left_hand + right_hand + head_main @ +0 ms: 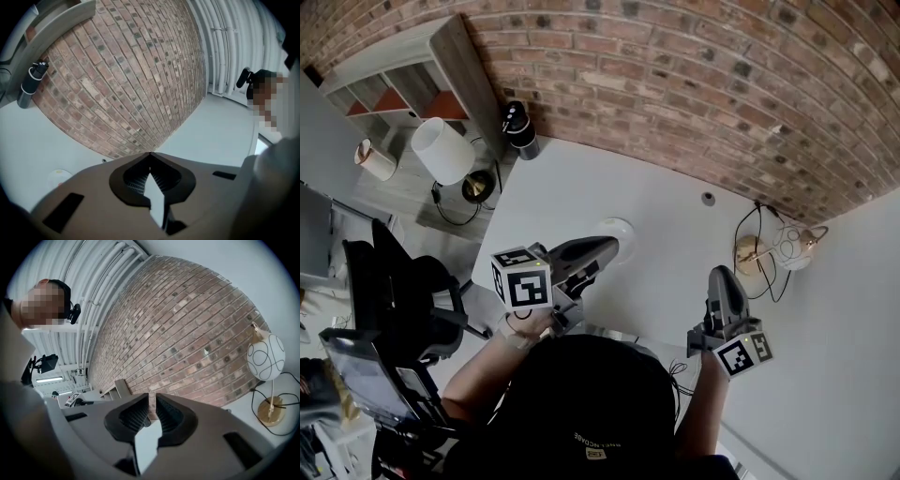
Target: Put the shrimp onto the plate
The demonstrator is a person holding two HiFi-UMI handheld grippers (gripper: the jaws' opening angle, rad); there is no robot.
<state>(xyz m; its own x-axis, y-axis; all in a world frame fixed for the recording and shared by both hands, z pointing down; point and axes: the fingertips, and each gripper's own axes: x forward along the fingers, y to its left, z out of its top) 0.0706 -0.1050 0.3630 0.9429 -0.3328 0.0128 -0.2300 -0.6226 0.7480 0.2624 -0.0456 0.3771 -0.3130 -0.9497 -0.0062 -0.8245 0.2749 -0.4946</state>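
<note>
A small white plate (621, 227) lies on the white table (666, 234), partly hidden behind my left gripper (605, 247); its edge also shows low on the left in the left gripper view (58, 176). No shrimp shows in any view. The left gripper hangs over the table just short of the plate, with its jaws meeting at the tips (150, 154) and nothing between them. My right gripper (719, 274) is held over the table's right part. Its jaws stand a narrow slit apart (152, 401) and are empty, and it points up at the brick wall.
A black cylinder (519, 127) stands at the table's back left corner. A globe lamp (792, 246) with a brass base (752, 253) and cables sits at the right. To the left are a shelf unit (403, 75), a white-shaded lamp (442, 150) and a black chair (403, 291).
</note>
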